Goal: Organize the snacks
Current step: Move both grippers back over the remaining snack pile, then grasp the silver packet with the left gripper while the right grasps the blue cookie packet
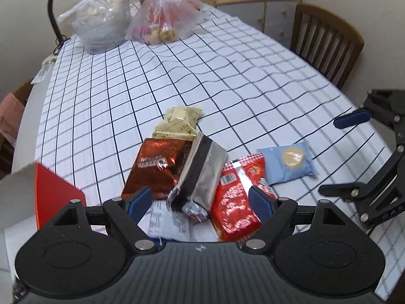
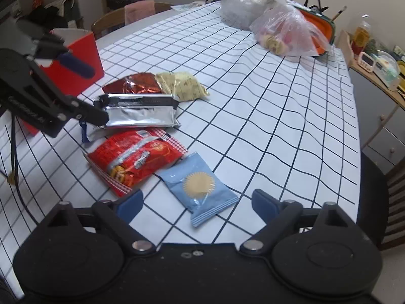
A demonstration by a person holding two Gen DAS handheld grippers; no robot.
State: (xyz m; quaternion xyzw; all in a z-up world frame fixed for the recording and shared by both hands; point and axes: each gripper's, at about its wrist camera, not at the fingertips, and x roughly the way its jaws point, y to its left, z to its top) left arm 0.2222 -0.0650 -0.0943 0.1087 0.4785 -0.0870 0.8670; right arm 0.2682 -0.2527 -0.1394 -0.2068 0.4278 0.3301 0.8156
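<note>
Five snack packets lie together on the checked tablecloth [image 1: 227,81]. A silver-and-black packet [image 1: 202,174] sits between the blue pads of my left gripper [image 1: 200,202], which is open and not pressing on it. Beside it are a dark red foil packet [image 1: 157,167], a cream packet [image 1: 179,121] and a bright red packet [image 1: 235,202]. A light blue packet [image 2: 200,187] lies just ahead of my right gripper [image 2: 198,204], whose jaws stand wide on either side without touching it. In the right wrist view my left gripper [image 2: 91,91] hangs over the end of the silver packet [image 2: 141,111].
A red box [image 2: 81,58] with a white inside stands at the table's left near my left gripper. Two clear plastic bags [image 1: 162,20] of snacks and an orange container [image 2: 321,30] sit at the far end. Wooden chairs [image 1: 326,38] and a cabinet [image 2: 379,121] flank the table.
</note>
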